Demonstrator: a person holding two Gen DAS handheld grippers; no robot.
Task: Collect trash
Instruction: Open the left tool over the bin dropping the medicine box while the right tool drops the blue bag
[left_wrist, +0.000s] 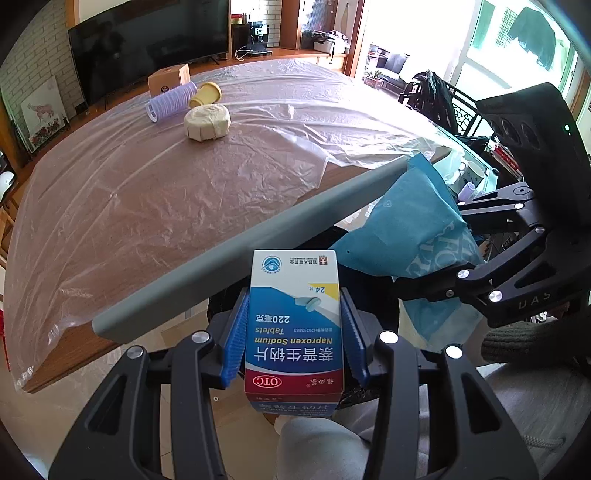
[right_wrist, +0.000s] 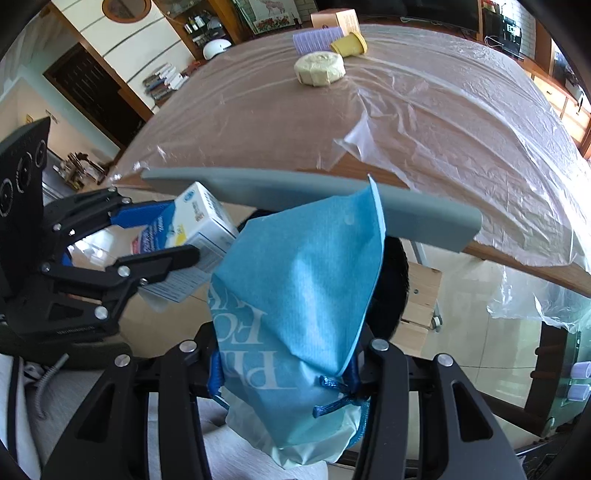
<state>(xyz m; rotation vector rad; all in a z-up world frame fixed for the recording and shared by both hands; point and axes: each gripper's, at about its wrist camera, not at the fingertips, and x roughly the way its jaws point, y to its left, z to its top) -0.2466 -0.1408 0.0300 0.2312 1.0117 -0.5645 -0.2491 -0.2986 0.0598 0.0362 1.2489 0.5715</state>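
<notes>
Your left tool (left_wrist: 293, 332) is clamping its blue pads on both sides of a medicine box (left_wrist: 295, 325), and your right tool (right_wrist: 288, 373) is pinching a crumpled blue paper bag (right_wrist: 295, 295) between its fingers; both are hanging just off the near edge of the worktop (left_wrist: 147, 206), above a dark round opening (right_wrist: 395, 288) that may be a bin, though you cannot see enough of it to tell or to see what is in it.

You are looking across a brown worktop that is lying under a wrinkled sheet of clear plastic (right_wrist: 461, 129), with a grey guard strip (left_wrist: 236, 251) running along the near edge. Behind it a big dark television (left_wrist: 147, 44) is standing against a pale brick wall, bright windows are glaring on the far side, and pale tiles are showing on the floor below.

That box is white and blue with a red band, reading "Naproxen Sodium Tablets" and "OTC", upside down to the left wrist camera. The bag is showing white lettering and a blue cord handle (right_wrist: 332, 391) near the pads.

Far across the worktop, a round cream paper-wrapped disc (left_wrist: 207, 122), a yellow cup (left_wrist: 205, 94) on its side, a lilac ribbed roll (left_wrist: 171, 101) and a small cardboard box (left_wrist: 170, 79) are sitting close together.
</notes>
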